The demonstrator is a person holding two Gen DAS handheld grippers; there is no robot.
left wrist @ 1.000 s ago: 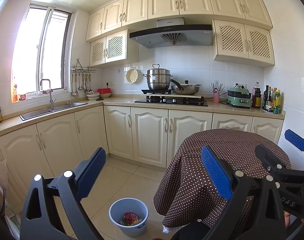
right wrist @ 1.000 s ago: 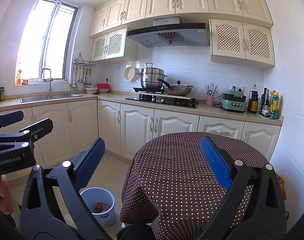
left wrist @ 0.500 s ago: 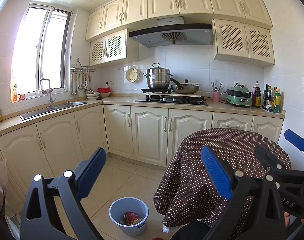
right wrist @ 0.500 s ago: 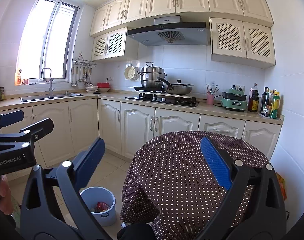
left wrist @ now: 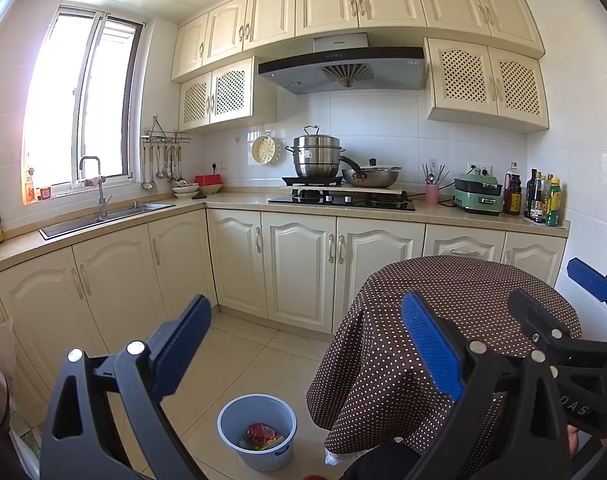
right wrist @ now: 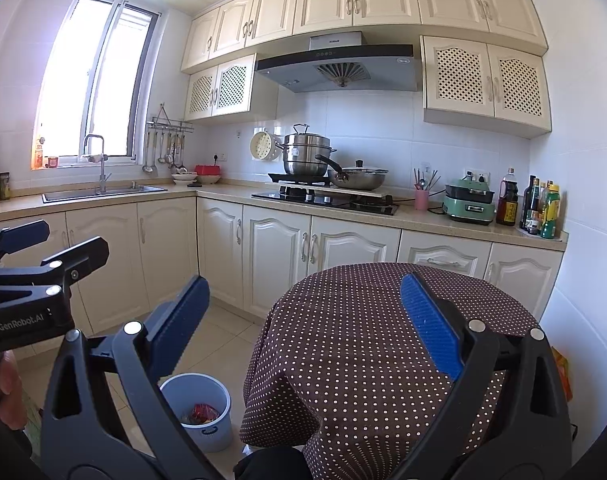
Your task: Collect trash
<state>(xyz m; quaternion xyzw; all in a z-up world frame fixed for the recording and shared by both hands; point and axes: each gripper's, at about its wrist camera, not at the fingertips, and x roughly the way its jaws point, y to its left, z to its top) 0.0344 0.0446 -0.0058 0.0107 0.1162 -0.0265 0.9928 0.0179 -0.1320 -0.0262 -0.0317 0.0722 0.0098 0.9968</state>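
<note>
Both tongs spread, empty: left tongs [left wrist: 303, 356], right tongs [right wrist: 303, 328]. I judge red wrapper [left wrist: 262, 432] in bin [left wrist: 239, 408] light, crinkly; pinch crumpled edge.

At about six o'clock below me, a pale blue round plastic bin [left wrist: 257, 432] stands upright on the floor tiles, just beside the draped desk, with crumpled red and yellow wrappers [left wrist: 262, 435] lying at its bottom.
</note>
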